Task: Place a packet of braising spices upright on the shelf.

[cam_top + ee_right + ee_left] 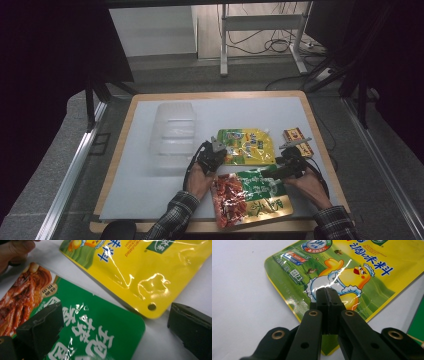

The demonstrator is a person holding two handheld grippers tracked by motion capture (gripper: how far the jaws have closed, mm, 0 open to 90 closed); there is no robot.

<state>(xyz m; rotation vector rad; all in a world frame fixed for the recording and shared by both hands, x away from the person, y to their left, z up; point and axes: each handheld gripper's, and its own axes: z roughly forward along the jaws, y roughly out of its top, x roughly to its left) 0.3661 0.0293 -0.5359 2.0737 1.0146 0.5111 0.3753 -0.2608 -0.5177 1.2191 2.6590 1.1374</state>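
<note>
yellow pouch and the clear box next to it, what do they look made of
The yellow pouch looks like glossy printed plastic film, perhaps foil-laminated: bright glare streaks and soft wrinkles run across its flat surface, and its edges look sealed. The clear box looks like thin, see-through moulded plastic with a slightly milky finish: the white table shows through it, and ridges cross its top.

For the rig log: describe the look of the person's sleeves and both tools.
Both sleeves are dark plaid. The left tool is matte black with brass-coloured pivot pins and flat-faced jaws. The right tool has black, wedge-shaped jaws with scuffed surfaces. A black cable trails from it.
</note>
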